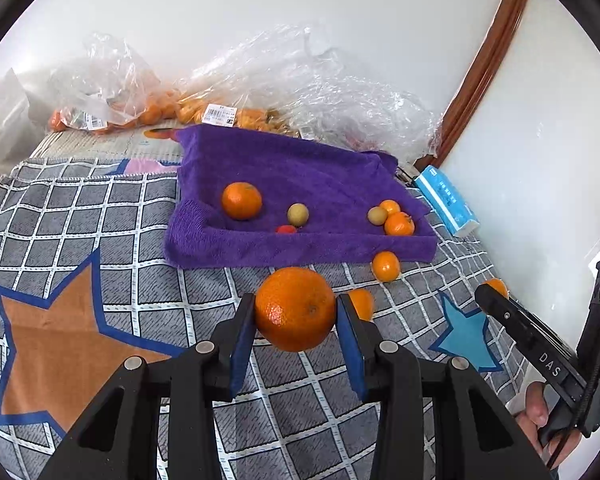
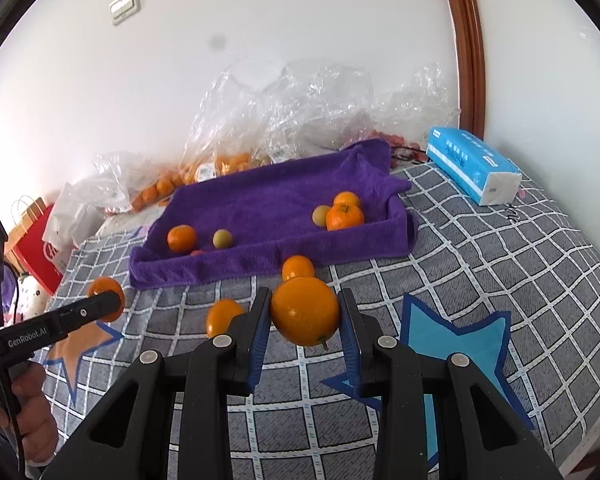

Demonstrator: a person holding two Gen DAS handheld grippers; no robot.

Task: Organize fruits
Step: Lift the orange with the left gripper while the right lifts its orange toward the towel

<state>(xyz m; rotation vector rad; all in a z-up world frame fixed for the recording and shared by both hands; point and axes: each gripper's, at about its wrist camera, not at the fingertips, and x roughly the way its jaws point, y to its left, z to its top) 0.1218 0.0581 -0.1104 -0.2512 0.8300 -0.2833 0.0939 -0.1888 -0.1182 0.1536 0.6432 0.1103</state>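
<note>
My left gripper (image 1: pixel 296 312) is shut on a large orange (image 1: pixel 295 308) held above the checked cloth, short of the purple towel (image 1: pixel 300 176). My right gripper (image 2: pixel 305 312) is shut on another orange (image 2: pixel 305 310), also in front of the purple towel (image 2: pixel 268 200). On the towel lie an orange (image 1: pixel 241 200), a yellowish fruit (image 1: pixel 298 214), a small red fruit (image 1: pixel 286 229), and at the right a cluster of two oranges (image 1: pixel 399 224) and a pale fruit (image 1: pixel 377 215). Two small oranges (image 1: pixel 385 266) (image 1: pixel 362 302) lie loose on the cloth before the towel.
Clear plastic bags of oranges (image 1: pixel 148 108) and crumpled plastic (image 1: pixel 340 96) lie behind the towel by the wall. A blue tissue pack (image 2: pixel 472 168) sits at the right. A red paper bag (image 2: pixel 36 252) stands at the left. The checked cloth (image 1: pixel 100 216) has star patterns.
</note>
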